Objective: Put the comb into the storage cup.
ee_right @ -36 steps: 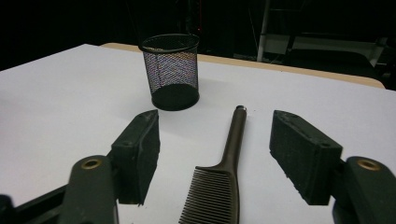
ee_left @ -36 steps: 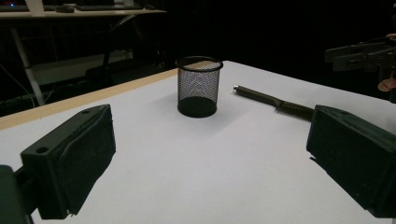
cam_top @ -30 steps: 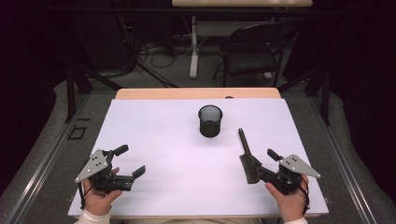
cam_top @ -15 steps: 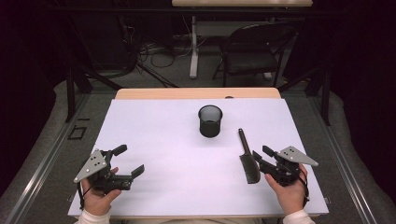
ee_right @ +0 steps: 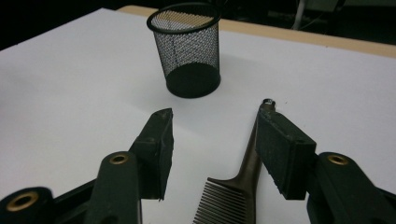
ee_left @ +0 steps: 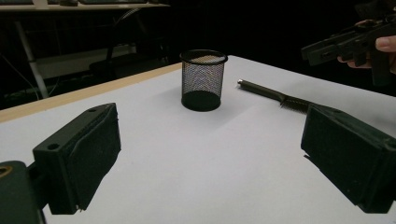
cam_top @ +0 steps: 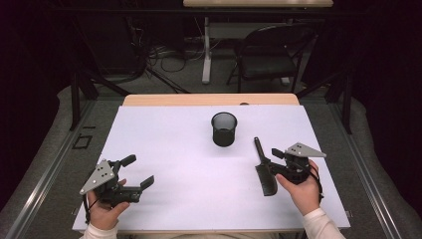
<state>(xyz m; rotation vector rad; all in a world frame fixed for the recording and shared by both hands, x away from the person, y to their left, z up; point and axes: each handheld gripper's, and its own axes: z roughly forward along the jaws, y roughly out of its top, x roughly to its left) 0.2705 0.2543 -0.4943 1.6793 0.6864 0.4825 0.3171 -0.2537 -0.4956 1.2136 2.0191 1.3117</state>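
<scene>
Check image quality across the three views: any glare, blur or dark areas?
High view: white table evenly lit, surroundings dark. Left gripper view: near jaws soft, mesh cup sharp with a faint shadow. Right gripper view: comb in focus, jaws slightly blurred, no glare.

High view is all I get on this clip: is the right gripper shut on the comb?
Observer: No. In the right gripper view the right gripper is open. The comb has its handle running up between the jaws, close to one of them; I cannot tell if they touch.
Operator: Which end of the comb faces the hand?
Observer: The teeth. The handle tip points toward the mesh cup.
Operator: And the left gripper?
Observer: The left gripper view shows the left gripper wide open over the white table, with nothing between its jaws.
</scene>
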